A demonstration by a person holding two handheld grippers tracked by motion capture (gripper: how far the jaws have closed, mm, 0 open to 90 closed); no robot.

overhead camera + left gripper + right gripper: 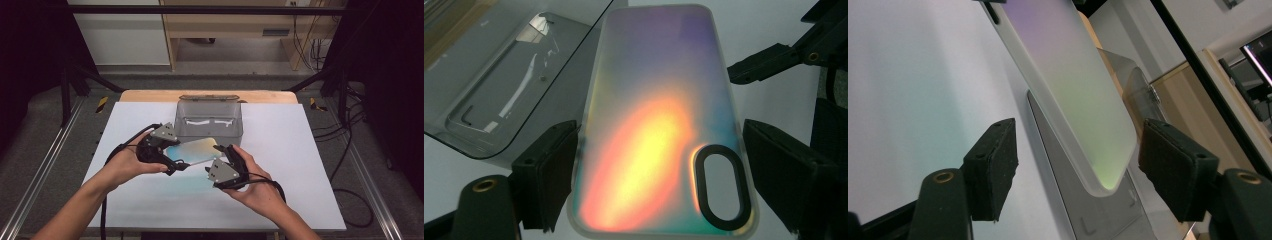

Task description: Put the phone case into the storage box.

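The clear plastic box (209, 120) stands at the far middle of the worktop (300, 165), blocking the way straight behind the phone case (192, 150). Bare worktop lies open to its left and right and along the near edge, behind both hands.

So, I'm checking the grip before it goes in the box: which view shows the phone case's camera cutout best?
The left gripper view: the black oval cutout sits close and sharp on the phone case. The high view shows the case small; the right gripper view shows its plain end.
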